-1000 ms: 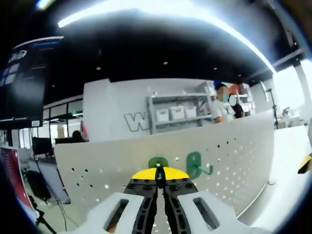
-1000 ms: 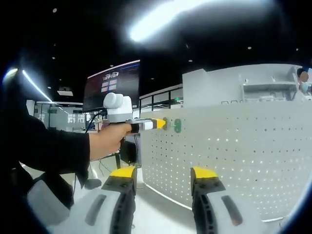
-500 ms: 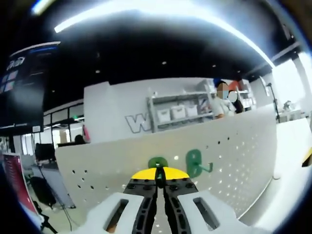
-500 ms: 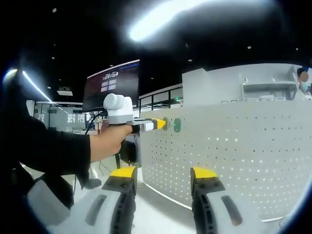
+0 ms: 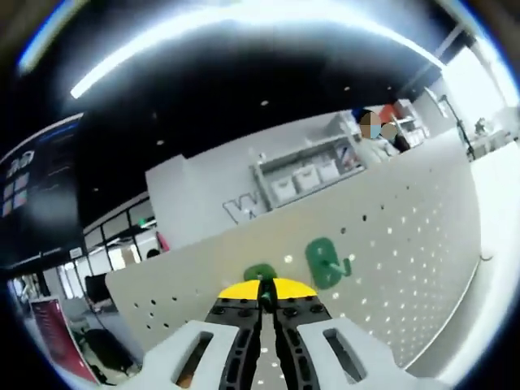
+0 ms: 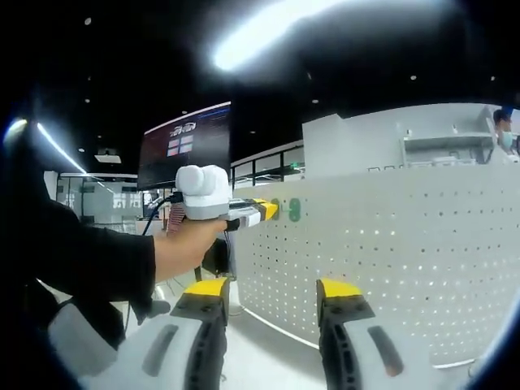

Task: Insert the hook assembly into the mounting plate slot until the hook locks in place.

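On the white perforated mounting plate [image 5: 382, 244], left gripper view: one green hook assembly [image 5: 327, 262] seated on the plate, to the right of a second green hook [image 5: 260, 274]. Left claw [image 5: 267, 294] pressed together against that second hook, its tips hiding the contact. Right gripper view: right claw [image 6: 270, 288] spread, holding nothing, well apart from the plate [image 6: 406, 244]. A hand [image 6: 185, 248] holds the left claw [image 6: 269, 210] at the two green hooks [image 6: 294, 209] near the plate's upper left corner.
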A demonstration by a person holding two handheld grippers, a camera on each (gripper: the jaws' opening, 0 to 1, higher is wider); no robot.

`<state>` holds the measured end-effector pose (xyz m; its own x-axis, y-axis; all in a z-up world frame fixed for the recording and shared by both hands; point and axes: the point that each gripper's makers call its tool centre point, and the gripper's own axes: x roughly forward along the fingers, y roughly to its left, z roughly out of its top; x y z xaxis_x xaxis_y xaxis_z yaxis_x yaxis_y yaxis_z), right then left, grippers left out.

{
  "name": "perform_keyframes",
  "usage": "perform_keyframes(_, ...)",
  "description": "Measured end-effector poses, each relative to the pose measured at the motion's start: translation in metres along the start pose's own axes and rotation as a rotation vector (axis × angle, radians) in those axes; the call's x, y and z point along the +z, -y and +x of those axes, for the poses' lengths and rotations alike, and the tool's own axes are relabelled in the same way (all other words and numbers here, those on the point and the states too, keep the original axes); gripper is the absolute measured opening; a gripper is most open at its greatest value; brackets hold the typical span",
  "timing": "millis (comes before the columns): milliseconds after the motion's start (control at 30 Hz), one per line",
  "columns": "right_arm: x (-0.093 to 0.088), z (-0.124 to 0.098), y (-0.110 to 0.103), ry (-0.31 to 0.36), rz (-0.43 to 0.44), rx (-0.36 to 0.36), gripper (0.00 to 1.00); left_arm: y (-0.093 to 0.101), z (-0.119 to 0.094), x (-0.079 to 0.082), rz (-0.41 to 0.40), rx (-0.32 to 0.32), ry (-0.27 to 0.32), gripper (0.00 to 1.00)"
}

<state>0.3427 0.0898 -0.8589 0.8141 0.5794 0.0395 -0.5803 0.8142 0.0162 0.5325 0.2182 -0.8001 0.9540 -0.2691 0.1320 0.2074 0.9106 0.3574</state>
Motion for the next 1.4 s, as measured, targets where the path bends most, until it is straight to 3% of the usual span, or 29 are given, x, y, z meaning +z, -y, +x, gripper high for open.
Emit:
perform_keyframes(200,0.001,0.0,-0.001,0.002,0.0,0.002,0.41,-0.001,-0.001,0.0,-0.024,-0.012,0.001,0.04)
perform_keyframes(333,0.001,0.0,-0.001,0.002,-0.001,0.005,0.41,-0.001,0.0,-0.001,-0.159,-0.05,-0.001,0.05)
perform_keyframes(567,0.001,0.0,-0.002,0.001,-0.004,0.008,0.4,-0.003,0.001,-0.002,-0.254,-0.067,-0.007,0.06)
perform_keyframes(1133,0.0,0.0,-0.005,-0.001,-0.006,0.015,0.4,0.002,-0.012,-0.005,-0.19,-0.071,-0.01,0.08)
perform_keyframes(1400,0.002,0.0,-0.006,0.003,-0.01,0.018,0.4,0.002,-0.023,0.002,-0.189,-0.08,0.005,0.1)
